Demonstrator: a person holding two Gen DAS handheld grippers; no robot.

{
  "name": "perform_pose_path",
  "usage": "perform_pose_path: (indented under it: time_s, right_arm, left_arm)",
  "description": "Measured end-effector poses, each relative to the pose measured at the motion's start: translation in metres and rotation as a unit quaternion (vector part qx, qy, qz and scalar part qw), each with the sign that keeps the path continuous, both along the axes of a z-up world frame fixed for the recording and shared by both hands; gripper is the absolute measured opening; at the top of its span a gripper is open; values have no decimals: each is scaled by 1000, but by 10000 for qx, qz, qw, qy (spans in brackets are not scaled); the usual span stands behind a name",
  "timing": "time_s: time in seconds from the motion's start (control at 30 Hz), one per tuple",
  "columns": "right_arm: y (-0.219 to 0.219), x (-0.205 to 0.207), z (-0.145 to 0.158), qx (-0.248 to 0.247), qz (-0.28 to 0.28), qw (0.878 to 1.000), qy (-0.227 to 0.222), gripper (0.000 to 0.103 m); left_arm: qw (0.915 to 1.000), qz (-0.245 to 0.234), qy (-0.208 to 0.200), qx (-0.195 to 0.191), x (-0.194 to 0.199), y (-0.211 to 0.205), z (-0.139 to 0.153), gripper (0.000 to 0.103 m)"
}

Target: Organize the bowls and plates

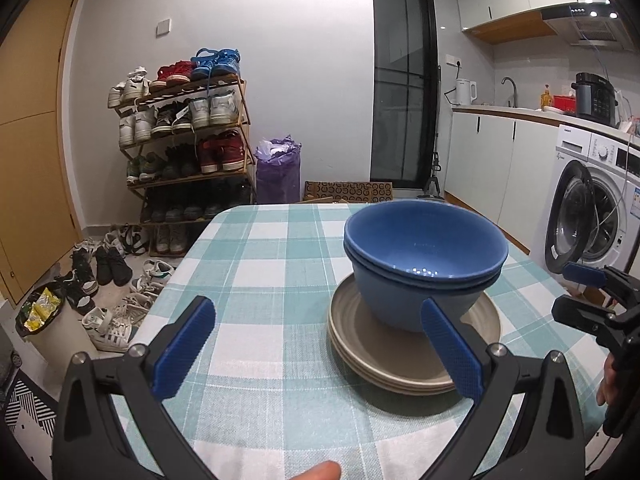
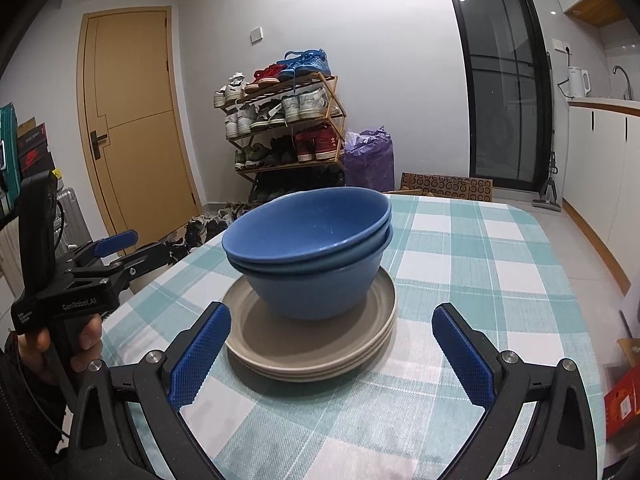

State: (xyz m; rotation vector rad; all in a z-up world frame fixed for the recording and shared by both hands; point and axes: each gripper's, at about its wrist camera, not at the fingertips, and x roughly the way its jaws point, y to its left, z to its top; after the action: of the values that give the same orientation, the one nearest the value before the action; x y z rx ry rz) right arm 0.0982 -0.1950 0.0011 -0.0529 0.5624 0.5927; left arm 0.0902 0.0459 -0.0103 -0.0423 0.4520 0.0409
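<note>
2 blue bowls (image 1: 424, 256) (image 2: 310, 240) sit one inside the other on a stack of tan plates (image 1: 400, 360) (image 2: 320, 344). The stack rests on the checked tablecloth (image 1: 260, 264) (image 2: 480, 264). The left gripper (image 1: 318, 350) is spread wide and holds nothing, bowls at 1 o'clock. The right gripper (image 2: 332, 354) is also wide and holding nothing, stack at 12 o'clock.

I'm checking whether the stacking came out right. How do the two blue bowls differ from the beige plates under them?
The blue bowls are deep and rounded; the beige plates are flat and shallow. The bowls are blue, the upper one darker, while the plates are a dull beige. The bowls sit on top, on the upper plate; the plates rest on the checked tablecloth and spread wider than the bowls' base. Both are nested, upright stacks, and neither gripper touches them.
</note>
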Motion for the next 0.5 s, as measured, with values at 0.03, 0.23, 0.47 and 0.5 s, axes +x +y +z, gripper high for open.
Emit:
perform_pose_path:
  time_s: [0.03,0.23,0.47,0.5]
  right_arm:
    - [0,-1,-1,14,-3,10000,-7,103]
    - [1,-6,-11,48,6,9999,-93,102]
    - [7,-11,-17,-68,43,9995,-303,103]
    - [8,-12,-18,-76,48,9995,-312,103]
  left_arm:
    - [10000,-12,5,-6,0,0,-2,103]
    - [10000,1,-53,-35,1,0,-15,103]
    - [9999,-5,-161,-41,2,-1,-22,103]
    - [9999,8,-160,-17,2,-2,-23,103]
